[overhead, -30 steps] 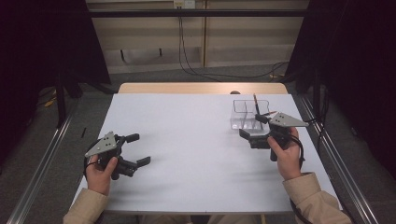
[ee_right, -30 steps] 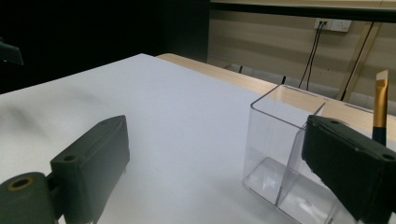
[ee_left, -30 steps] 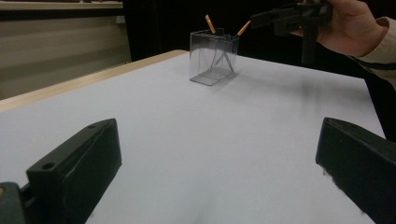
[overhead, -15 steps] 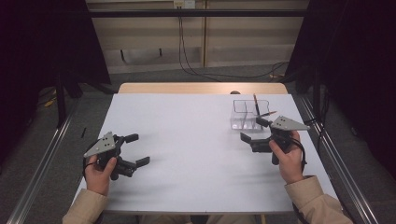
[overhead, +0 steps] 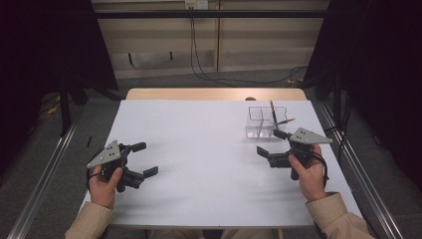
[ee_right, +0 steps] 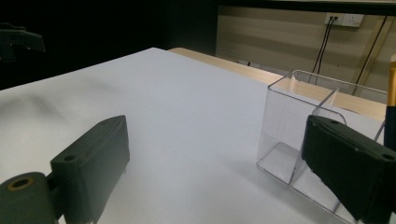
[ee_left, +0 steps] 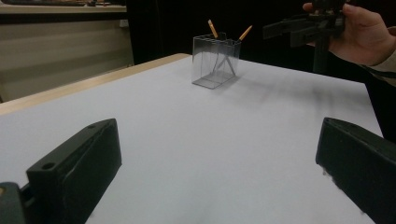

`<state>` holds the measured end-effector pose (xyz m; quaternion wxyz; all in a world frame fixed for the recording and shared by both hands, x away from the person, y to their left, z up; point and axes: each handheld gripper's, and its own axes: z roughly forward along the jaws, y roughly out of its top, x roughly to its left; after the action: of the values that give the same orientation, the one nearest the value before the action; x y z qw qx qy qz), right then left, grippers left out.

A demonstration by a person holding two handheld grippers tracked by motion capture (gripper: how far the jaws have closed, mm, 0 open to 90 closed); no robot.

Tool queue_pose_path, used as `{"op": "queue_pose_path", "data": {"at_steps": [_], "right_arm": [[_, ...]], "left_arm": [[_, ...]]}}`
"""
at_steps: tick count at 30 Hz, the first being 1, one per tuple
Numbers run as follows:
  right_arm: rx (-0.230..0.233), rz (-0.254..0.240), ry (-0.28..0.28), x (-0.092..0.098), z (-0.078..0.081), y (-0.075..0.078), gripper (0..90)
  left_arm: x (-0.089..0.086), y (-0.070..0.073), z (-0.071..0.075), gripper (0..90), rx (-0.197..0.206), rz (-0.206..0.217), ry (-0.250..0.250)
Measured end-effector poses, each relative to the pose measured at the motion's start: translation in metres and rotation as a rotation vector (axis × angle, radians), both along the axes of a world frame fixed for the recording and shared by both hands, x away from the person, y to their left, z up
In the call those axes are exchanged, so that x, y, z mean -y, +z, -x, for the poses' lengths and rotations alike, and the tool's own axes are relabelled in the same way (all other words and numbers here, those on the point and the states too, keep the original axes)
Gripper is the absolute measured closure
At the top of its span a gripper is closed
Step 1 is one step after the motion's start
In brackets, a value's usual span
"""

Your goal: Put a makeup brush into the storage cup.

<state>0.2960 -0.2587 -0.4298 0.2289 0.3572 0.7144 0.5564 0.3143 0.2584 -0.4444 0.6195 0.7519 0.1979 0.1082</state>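
I see the clear box (overhead: 267,122) at the table's (overhead: 199,149) far right, holding two pencils (overhead: 273,115) leaning tips-down, ends angled apart. Right gripper (overhead: 271,143), just beside it, and left gripper (overhead: 144,159) gape wide, empty.

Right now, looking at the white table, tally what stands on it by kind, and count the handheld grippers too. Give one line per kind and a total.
Clear divided holder: 1
Pencils standing in the holder: 2
Handheld grippers, left gripper and right gripper, both open and empty: 2
Total: 5
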Motion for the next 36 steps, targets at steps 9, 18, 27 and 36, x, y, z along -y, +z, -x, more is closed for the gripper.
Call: {"op": "queue_pose_path", "data": {"at_steps": [9,18,27,36], "right_arm": [[-0.002,-0.011,-0.013,0.008,0.010,0.000,7.6],[-0.010,-0.010,-0.022,0.015,0.017,-0.001,7.6],[-0.008,-0.004,-0.020,0.019,0.022,0.000,7.6],[-0.014,0.002,-0.018,0.023,0.029,-0.002,7.6]], "left_arm": [[0.005,0.000,-0.003,0.0,0.001,-0.002,-0.012],[0.006,0.000,-0.004,0.0,-0.001,0.000,-0.012],[0.005,0.000,-0.003,0.0,0.000,0.003,-0.009],[0.005,0.000,-0.003,0.0,0.003,0.002,-0.010]]}}
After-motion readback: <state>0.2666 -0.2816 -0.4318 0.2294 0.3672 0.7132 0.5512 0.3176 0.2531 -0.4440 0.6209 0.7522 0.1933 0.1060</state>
